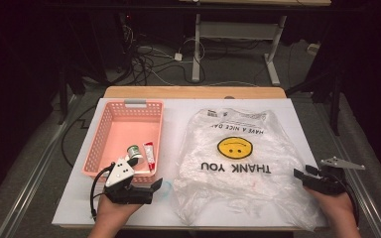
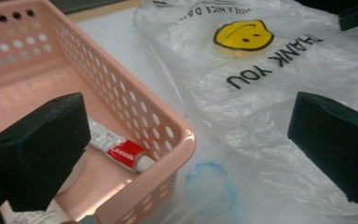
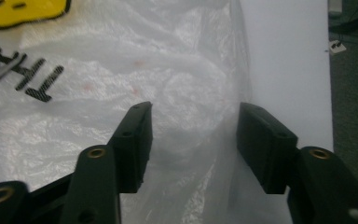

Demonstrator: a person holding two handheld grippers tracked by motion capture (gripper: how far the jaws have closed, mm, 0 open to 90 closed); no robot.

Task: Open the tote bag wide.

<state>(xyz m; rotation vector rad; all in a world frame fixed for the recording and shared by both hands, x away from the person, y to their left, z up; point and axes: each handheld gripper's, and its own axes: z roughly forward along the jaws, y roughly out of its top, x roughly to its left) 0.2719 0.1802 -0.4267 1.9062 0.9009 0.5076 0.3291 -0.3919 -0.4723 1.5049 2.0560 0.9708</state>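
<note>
One crinkled clear plastic bag bulges between the right gripper's half-open jaws, seemingly untouched; the left gripper gapes empty.

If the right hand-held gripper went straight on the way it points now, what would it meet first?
Most likely the plastic bag: the right hand-held gripper points at its rumpled edge, with film already bulging between its open jaws. Whether the pads touch it yet is unclear.

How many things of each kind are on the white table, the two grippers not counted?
Plastic bag: 1
Pink basket: 1
Tube with red end: 1
Small green-and-white container: 1
Total: 4
</note>
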